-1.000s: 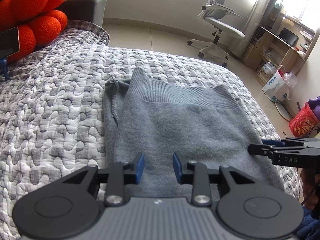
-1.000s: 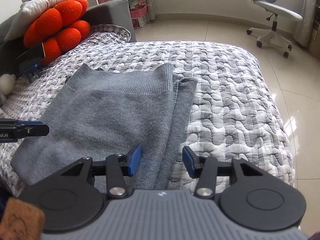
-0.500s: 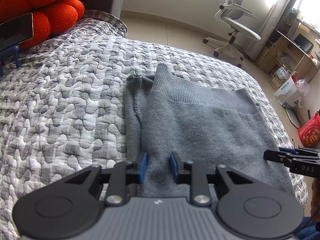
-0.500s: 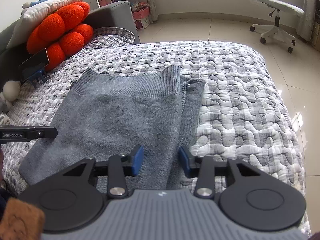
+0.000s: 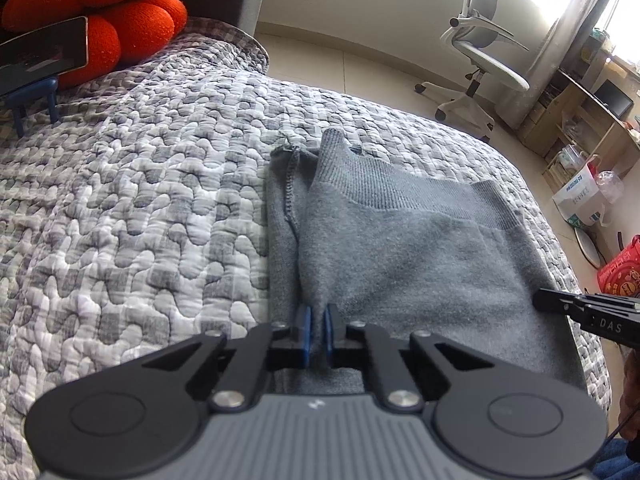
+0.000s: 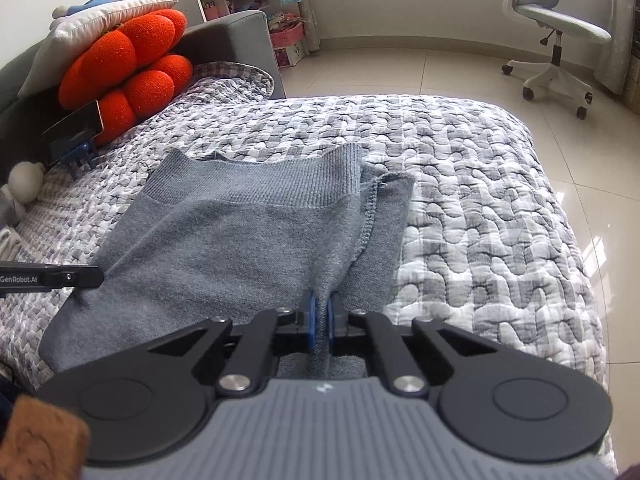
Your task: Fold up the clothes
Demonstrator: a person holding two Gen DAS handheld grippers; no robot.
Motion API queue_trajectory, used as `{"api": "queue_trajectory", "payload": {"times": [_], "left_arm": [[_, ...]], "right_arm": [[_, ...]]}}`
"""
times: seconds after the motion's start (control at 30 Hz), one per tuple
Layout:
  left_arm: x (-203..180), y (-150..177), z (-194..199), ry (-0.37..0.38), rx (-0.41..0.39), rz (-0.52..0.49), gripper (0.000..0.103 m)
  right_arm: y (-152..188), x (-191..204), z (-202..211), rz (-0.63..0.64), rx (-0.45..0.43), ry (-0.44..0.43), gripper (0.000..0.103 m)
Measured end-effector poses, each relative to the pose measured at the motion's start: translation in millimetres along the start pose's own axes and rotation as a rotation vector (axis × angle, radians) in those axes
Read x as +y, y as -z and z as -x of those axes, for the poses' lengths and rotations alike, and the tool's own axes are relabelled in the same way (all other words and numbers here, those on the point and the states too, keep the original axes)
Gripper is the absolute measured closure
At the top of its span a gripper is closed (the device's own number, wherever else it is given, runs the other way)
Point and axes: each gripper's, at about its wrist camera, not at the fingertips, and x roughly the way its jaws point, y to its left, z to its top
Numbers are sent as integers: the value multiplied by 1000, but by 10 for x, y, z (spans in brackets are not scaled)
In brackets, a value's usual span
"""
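Observation:
A grey knitted sweater (image 5: 420,256) lies partly folded on the quilted bed, ribbed hem at the far end. It also shows in the right wrist view (image 6: 240,240). My left gripper (image 5: 317,322) is shut on the near left edge of the sweater, with a ridge of cloth pinched between the blue pads. My right gripper (image 6: 320,320) is shut on the near right edge in the same way. Each gripper's tip shows at the side of the other view: the right one (image 5: 568,304) and the left one (image 6: 68,278).
The grey-white quilt (image 5: 140,200) covers the bed. Orange round cushions (image 6: 132,68) and a phone on a blue stand (image 6: 74,132) sit at the head end. An office chair (image 6: 560,20) stands on the tiled floor beyond. A desk and bags (image 5: 580,196) stand at right.
Both grippers have moved forward onto the sweater's near edge and closed from open to shut, each pinching cloth at its own side.

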Motion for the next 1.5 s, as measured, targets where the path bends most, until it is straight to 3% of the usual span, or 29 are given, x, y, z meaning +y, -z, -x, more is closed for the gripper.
{"api": "queue_trajectory", "payload": {"times": [0.33,0.53,0.83,0.97,1.1,1.2,1.5], "left_arm": [[-108,-66,-16,-12,-55,-73,85],[-162,-126,-156,-16,-45,-89,86],[-165,-187,-224,-30,-72,-67,96],[-142,-195,-215,-29,-59,-53,93],[-130,-237,-161,-59,-83,-61,80],[-106,-320,-150,-56,-105,-50,80],[-172,-501,-473,-34,-73,-81,82]], "right_arm": [[24,2,-16,-14,3,41,97],[36,22,-27,-8,-16,73,98],[11,49,-53,6,-23,96,98],[22,100,-44,62,-14,96,93],[-5,135,-14,94,-49,101,88],[-41,148,-55,99,-55,98,85],[-139,153,-188,96,-67,110,84]]}}
